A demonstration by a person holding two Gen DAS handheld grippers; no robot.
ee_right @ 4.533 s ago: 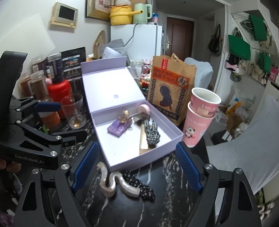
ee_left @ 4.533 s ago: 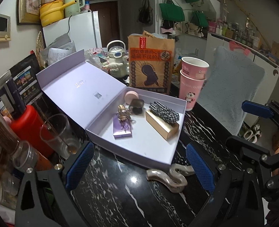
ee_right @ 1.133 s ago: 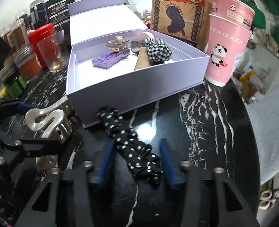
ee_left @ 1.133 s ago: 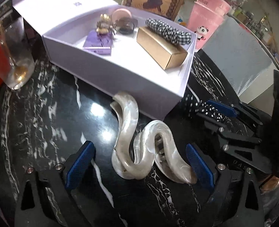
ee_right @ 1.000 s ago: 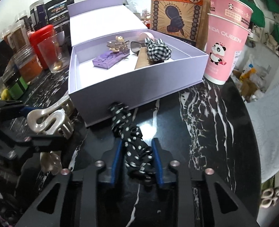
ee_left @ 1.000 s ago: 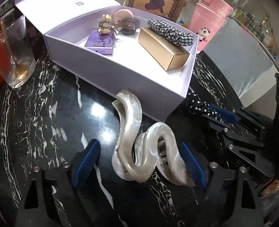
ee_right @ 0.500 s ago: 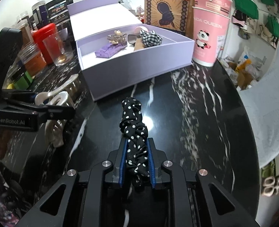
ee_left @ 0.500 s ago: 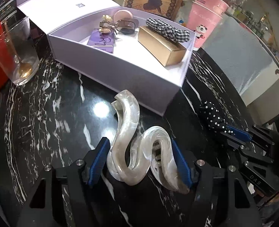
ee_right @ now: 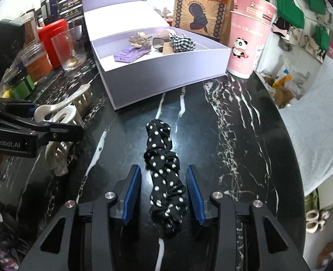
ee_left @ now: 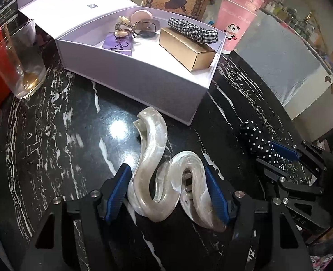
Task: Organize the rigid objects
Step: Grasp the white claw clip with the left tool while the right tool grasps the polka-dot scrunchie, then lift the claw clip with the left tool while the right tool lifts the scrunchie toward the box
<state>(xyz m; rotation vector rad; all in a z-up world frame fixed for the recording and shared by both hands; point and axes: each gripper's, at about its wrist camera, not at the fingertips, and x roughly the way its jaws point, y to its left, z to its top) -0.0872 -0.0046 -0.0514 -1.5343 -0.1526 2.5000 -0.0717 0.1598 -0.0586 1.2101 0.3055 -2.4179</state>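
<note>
1. Left wrist view: the left tool [ee_left: 167,190] is about half closed, its blue pads pressed on both sides of a pearly white, S-shaped plastic hair claw [ee_left: 166,174], which it has in its grip.
2. The claw's free end curls forward over the black, white-veined marble worktop [ee_left: 53,140], close to the front wall of the open lilac cardboard gift box [ee_left: 130,79].
3. Inside the box lie a gold oblong carton [ee_left: 186,47] with a black-and-white gingham scrunchie [ee_left: 192,30] on top, a small purple flat box [ee_left: 118,43] and a gold-toned charm [ee_left: 122,26].
4. A clear drinking glass [ee_left: 19,61] stands left of the box; stacked pink paper cups [ee_left: 237,15] stand at its right rear corner.
5. Right wrist view: the right tool [ee_right: 164,190] has its jaws opening, and the black scrunchie with white polka dots [ee_right: 164,171] lies between the blue pads on the worktop; neither pad presses it.
6. The scrunchie stretches forward toward the box, apart from it.
7. To the left in this view, the left tool carries the claw just above the worktop.
</note>
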